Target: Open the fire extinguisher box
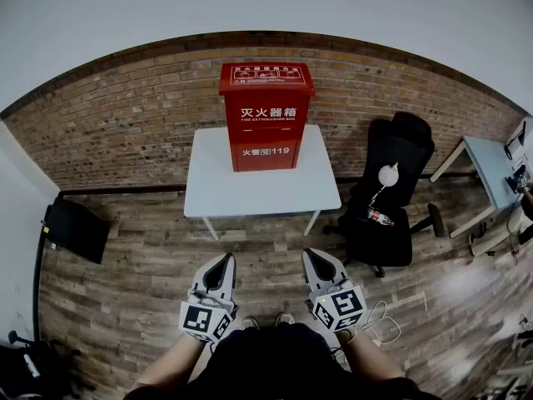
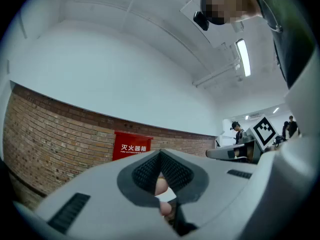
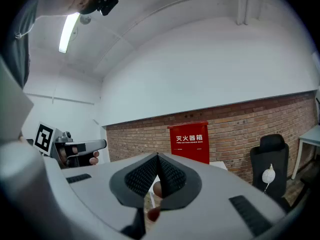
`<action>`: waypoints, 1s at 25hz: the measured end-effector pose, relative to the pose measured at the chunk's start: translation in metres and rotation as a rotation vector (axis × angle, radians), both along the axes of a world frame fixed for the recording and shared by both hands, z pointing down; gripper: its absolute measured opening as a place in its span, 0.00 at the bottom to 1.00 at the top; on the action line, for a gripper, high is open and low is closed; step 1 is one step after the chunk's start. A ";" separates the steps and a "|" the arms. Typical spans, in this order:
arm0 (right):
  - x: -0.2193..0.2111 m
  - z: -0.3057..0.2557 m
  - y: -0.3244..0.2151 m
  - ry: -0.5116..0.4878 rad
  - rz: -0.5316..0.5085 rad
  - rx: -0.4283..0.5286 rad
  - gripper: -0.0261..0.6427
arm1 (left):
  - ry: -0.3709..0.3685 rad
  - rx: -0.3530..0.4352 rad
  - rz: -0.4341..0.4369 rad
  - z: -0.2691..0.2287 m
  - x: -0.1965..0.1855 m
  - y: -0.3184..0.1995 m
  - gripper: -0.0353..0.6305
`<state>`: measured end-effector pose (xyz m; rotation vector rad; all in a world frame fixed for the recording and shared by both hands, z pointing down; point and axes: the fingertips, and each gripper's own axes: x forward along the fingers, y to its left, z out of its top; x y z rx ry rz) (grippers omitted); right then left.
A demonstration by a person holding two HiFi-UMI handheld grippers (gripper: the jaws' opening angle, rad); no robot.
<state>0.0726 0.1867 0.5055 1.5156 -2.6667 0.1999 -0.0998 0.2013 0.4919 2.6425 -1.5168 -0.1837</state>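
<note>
A red fire extinguisher box (image 1: 266, 115) with white lettering stands upright, lid down, on a white table (image 1: 216, 186) against the brick wall. It also shows far off as the red box (image 2: 131, 146) in the left gripper view and the red box (image 3: 189, 140) in the right gripper view. My left gripper (image 1: 226, 259) and right gripper (image 1: 309, 253) are held low in front of my body, well short of the table. Both are shut with nothing between the jaws, tips pointing toward the box.
A black office chair (image 1: 390, 192) with a white lamp-like object and a bottle on it stands right of the table. A pale desk (image 1: 491, 169) sits far right, a black case (image 1: 75, 228) at left. Wood floor lies between me and the table.
</note>
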 end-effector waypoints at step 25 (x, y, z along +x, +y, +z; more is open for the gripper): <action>-0.047 0.016 -0.040 -0.026 0.103 -0.062 0.07 | 0.017 -0.034 0.046 0.026 -0.063 -0.036 0.13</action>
